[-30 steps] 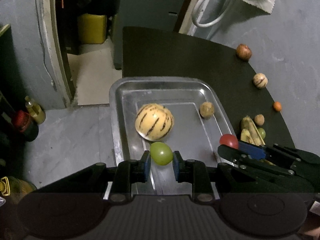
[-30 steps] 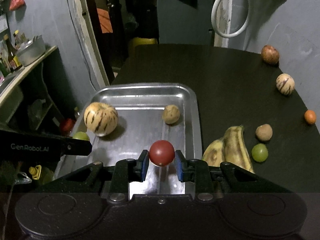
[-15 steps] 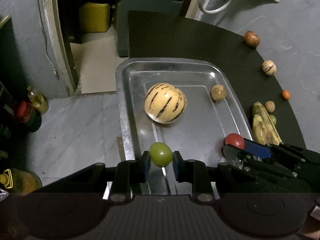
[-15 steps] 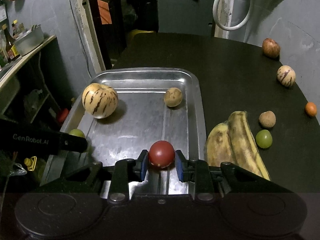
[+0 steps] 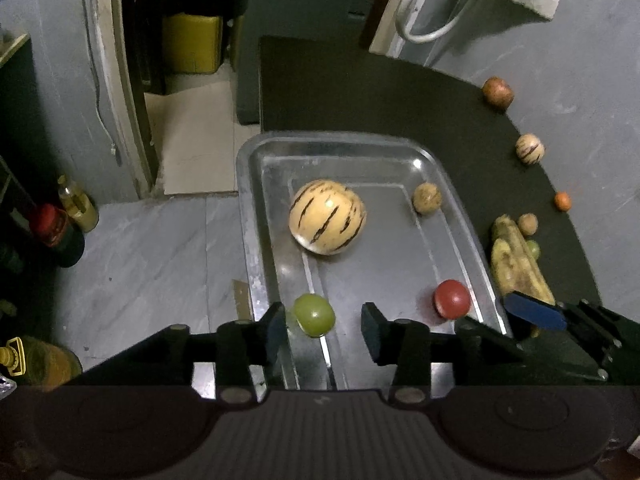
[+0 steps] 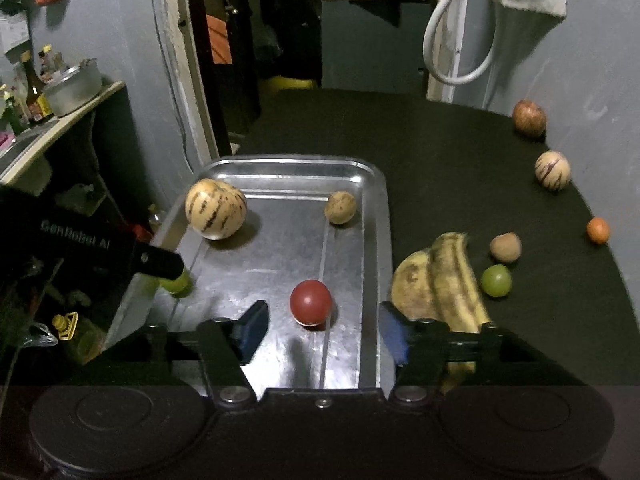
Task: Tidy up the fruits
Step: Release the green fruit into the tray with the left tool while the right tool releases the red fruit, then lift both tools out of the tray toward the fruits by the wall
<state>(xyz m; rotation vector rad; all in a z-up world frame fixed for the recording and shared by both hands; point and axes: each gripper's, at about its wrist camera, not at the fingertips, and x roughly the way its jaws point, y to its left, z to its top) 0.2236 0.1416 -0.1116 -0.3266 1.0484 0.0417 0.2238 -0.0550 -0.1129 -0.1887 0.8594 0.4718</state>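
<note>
A metal tray (image 5: 344,148) (image 6: 376,208) sits on a dark table. In it lie a striped yellow melon (image 5: 327,222) (image 6: 215,209), a small brown fruit (image 5: 427,198) (image 6: 340,208), a green fruit (image 5: 314,314) (image 6: 176,282) and a red fruit (image 5: 452,298) (image 6: 311,302). My left gripper (image 5: 325,330) is open around the green fruit, which rests near its left finger. My right gripper (image 6: 322,332) is open, with the red fruit lying free between its fingers on the tray.
On the table right of the tray lie bananas (image 6: 440,280), a green fruit (image 6: 496,280), a brown fruit (image 6: 506,246), a small orange fruit (image 6: 598,230), a striped fruit (image 6: 552,170) and a reddish fruit (image 6: 529,117). The tray's left side overhangs the floor, where bottles (image 5: 60,228) stand.
Both grippers have opened. The green fruit and the red fruit, held half a second ago, now lie free on the tray.
</note>
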